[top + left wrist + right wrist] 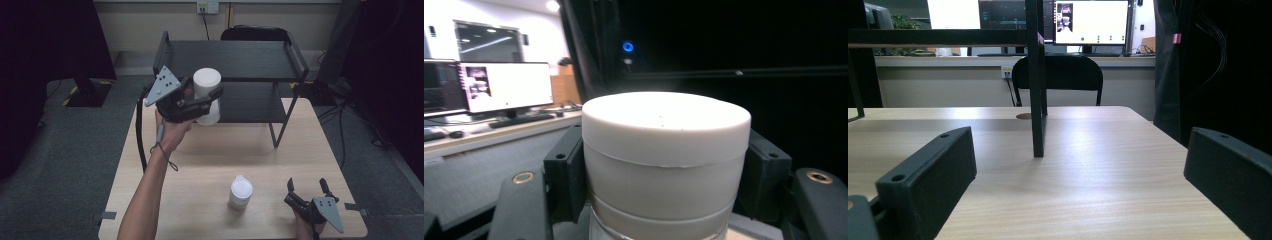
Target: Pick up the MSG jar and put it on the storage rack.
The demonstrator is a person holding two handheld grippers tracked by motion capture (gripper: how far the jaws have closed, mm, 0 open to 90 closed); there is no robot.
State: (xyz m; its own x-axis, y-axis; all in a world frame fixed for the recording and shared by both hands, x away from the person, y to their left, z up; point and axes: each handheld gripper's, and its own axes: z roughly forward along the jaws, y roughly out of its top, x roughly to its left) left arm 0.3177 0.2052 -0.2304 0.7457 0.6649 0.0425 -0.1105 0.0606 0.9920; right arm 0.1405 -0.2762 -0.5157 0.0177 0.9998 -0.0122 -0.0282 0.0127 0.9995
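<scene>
High view: the left gripper clamps a white lidded plastic canister, raised beside the black metal shelf rack's nine-o'clock edge. The right gripper rests unclenched at the light wooden table's five-o'clock corner.

Wooden table (shelf rack, white jar)

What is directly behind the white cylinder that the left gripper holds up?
Behind the white cylinder, shut in the left gripper, stands the black two-shelf rack. The cylinder and gripper cover part of the lower shelf, so what lies there cannot be seen.
</scene>
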